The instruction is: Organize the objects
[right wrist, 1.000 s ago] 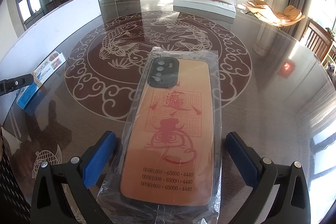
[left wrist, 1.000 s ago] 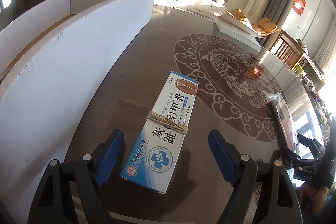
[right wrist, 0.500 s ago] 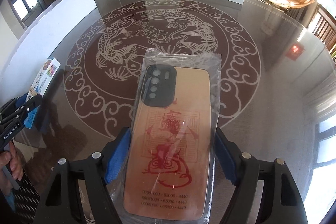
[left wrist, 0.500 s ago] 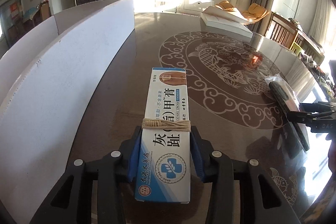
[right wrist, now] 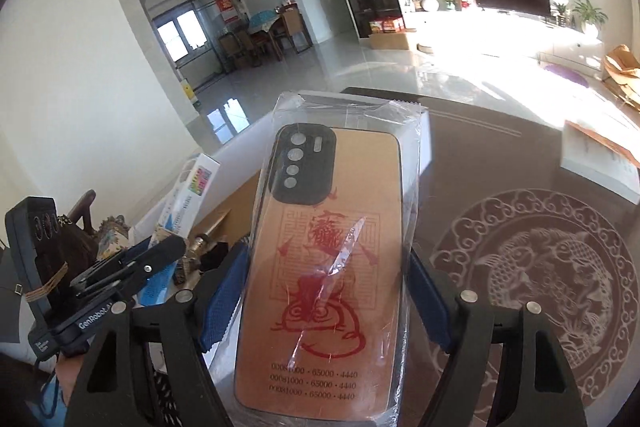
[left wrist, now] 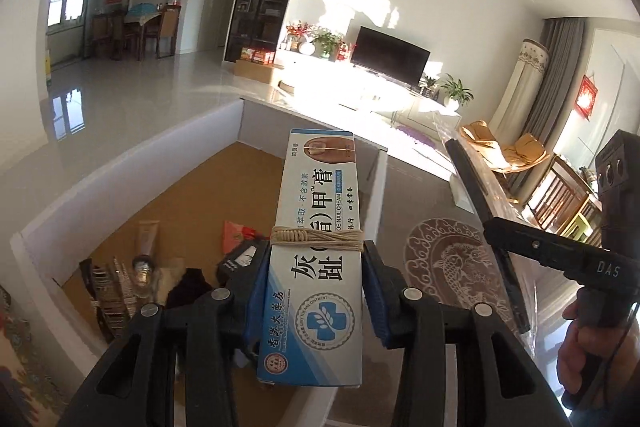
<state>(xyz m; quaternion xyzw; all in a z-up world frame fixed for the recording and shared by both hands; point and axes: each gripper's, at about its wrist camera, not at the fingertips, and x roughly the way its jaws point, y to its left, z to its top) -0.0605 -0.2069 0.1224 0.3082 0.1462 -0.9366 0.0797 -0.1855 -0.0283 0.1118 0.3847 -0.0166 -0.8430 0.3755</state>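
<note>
My left gripper is shut on a blue and white nail cream box tied with twine, and holds it in the air over the rim of a white-walled cardboard box. My right gripper is shut on an orange phone case in a clear plastic sleeve, lifted above the table. The phone case shows edge-on in the left wrist view. The nail cream box and left gripper show at the left of the right wrist view.
The cardboard box holds a cosmetic tube, a red packet, a comb-like item and dark items. The dark glass table with a fish pattern lies to the right. A flat white box rests at its far edge.
Both grippers shut on their objects and lifted them off the table. They swung left toward the cardboard box, whose inside has come into view.
</note>
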